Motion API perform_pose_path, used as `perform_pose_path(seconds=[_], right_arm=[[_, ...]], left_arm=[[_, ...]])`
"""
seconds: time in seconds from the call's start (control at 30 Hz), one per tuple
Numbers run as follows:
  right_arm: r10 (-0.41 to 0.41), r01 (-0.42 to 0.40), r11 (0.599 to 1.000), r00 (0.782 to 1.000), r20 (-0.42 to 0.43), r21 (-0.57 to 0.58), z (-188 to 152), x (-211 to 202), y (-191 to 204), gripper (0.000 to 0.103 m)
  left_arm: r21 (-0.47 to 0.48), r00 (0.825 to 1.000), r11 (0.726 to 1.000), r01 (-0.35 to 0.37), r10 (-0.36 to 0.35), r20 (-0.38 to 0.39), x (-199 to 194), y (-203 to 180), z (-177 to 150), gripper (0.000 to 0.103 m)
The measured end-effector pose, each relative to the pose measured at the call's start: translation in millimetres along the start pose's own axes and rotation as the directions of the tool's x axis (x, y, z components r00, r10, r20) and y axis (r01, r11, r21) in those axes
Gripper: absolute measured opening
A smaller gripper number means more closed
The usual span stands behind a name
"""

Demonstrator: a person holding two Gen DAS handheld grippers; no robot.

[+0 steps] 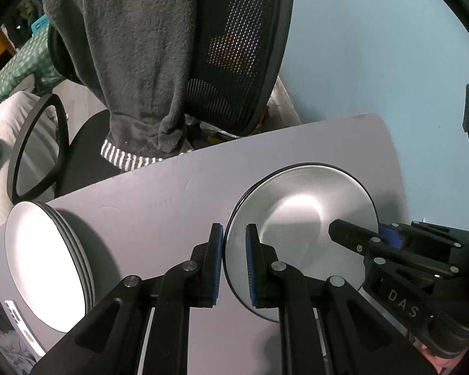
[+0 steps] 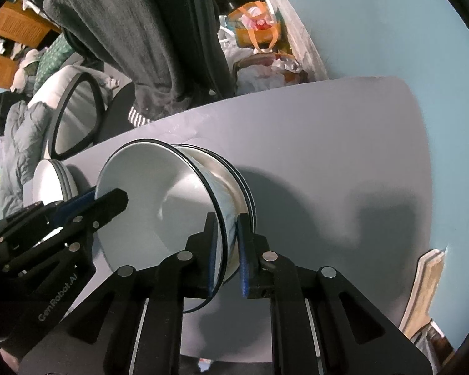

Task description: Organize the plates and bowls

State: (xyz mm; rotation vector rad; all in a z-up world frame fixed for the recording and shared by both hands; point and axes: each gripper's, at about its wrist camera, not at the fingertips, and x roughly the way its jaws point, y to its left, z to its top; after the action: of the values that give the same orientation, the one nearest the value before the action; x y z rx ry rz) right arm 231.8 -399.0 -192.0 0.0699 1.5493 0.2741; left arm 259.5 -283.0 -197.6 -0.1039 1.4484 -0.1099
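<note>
Pale blue wall behind, a mesh office chair (image 1: 234, 62) draped with a grey fleece (image 1: 134, 62), and in front of it the lavender tabletop (image 1: 159, 193) where I'm working. From what I can see, the sorting looks well advanced: a stack of white plates (image 1: 47, 259) sits on the left part of the tabletop, and well apart to its right the bowls (image 2: 234, 184) are nested into one pile. I'm holding the top bowl (image 2: 159, 206) of that pile with both tools. My left gripper (image 1: 234, 259) straddles its near-left rim, one pad outside and one inside, the fingers (image 1: 252, 268) narrowed about the rim, though I can't confirm firm contact. My right gripper (image 2: 228, 250) pinches the opposite wall between its blue pads. Whether this bowl is fully seated in the ones beneath or slightly raised, I cannot tell. I judge what remains to be small: settle this bowl, release both sides, and check nothing else is loose; I see no stray dishes on the visible tabletop.
</note>
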Motion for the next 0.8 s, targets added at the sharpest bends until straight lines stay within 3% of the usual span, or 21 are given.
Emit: perform_pose_path(seconds=[0.17, 0.27, 0.37, 0.5, 0.63, 0.8], right_arm=[[-0.01, 0.01, 1.0, 1.0, 0.02, -0.004, -1.2, -4.9, 5.0, 0.023], [-0.021, 0.021, 1.0, 0.999, 0.031, -0.003, -1.5, -8.0, 5.2, 0.023], [-0.032, 0.032, 0.999, 0.998, 0.052, -0.003, -0.9, -13.2, 5.2, 0.031], [-0.034, 0.034, 0.999, 0.997, 0.063, -0.001, 0.4, -16.7, 5.4, 0.032], [-0.056, 0.058, 0.998, 0.995, 0.087, -0.025, -3.2, -24.9, 9.0, 0.036], [-0.103, 0.114, 0.991, 0.985, 0.137, -0.073, -10.3, -40.2, 14.5, 0.046]], left_arm=[[-0.008, 1.0, 1.0, 0.008, -0.008, 0.004, -2.2, 0.5, -1.3, 0.013], [-0.009, 1.0, 1.0, 0.012, -0.012, 0.007, -3.5, 0.7, -1.7, 0.014], [-0.012, 1.0, 1.0, 0.022, -0.022, 0.005, -4.3, 1.7, -2.8, 0.014], [-0.012, 1.0, 1.0, 0.029, -0.029, 0.01, -8.8, 3.4, -6.0, 0.015], [-0.033, 0.998, 0.998, 0.053, -0.052, 0.02, -17.9, 9.0, -8.8, 0.025], [-0.026, 0.996, 0.997, 0.071, -0.069, 0.057, -37.6, 14.2, -14.7, 0.031]])
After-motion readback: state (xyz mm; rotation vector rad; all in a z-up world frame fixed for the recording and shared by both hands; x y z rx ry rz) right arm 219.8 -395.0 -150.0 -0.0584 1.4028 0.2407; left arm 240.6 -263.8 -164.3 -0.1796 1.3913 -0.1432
